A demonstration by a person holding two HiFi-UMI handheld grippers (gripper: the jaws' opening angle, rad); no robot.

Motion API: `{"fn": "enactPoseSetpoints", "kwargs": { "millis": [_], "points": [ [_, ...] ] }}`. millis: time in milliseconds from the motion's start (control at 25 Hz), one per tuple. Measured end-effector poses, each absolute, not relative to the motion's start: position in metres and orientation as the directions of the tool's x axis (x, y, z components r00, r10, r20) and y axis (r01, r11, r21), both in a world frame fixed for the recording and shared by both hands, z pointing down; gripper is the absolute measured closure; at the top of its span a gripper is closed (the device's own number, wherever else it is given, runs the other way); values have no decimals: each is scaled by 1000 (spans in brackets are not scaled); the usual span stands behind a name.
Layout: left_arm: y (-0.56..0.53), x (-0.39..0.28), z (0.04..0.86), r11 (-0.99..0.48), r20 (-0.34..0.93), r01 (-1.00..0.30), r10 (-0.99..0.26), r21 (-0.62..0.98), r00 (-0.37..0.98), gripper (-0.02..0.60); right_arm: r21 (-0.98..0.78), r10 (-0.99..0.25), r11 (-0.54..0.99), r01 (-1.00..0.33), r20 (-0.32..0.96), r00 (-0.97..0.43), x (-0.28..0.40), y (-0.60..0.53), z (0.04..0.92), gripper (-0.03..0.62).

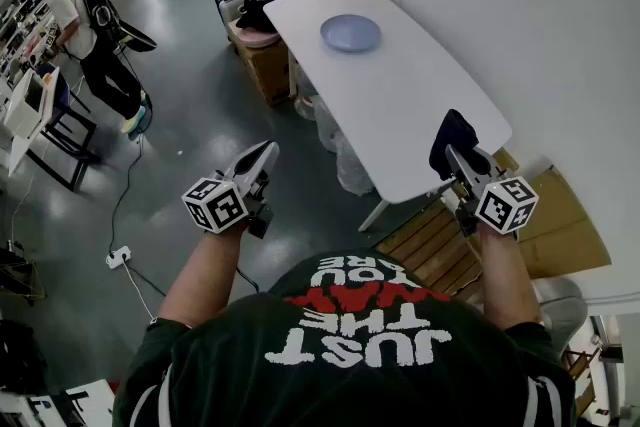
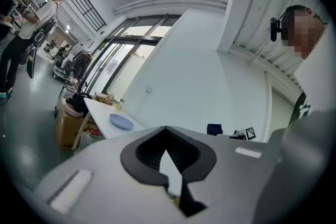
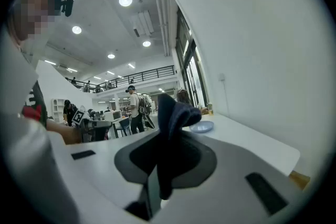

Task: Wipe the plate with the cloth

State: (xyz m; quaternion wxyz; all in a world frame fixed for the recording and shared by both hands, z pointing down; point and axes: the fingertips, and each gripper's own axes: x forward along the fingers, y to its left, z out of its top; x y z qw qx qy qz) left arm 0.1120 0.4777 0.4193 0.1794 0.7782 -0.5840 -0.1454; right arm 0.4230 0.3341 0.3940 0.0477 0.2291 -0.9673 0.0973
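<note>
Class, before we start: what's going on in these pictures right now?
A person is at the near end of a white table, with tongs in each hand. The right tongs are clamped on a dark cloth; the left tongs are shut and empty. The blue plate sits on the table's far part, untouched, so wiping has not begun.
</note>
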Motion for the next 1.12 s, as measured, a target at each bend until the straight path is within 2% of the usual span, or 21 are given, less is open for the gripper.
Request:
{"fn": "enactPoseSetpoints", "kwargs": {
  "millis": [720,1120],
  "points": [
    [451,142,414,-211,2,-869,-972,447,237,581,-202,-387,891,-407,130,-913,436,305,385,545],
    [433,179,418,-104,24,-875,-991,473,130,581,-155,-277,941,-300,150,-949,463,280,381,544]
  ]
}}
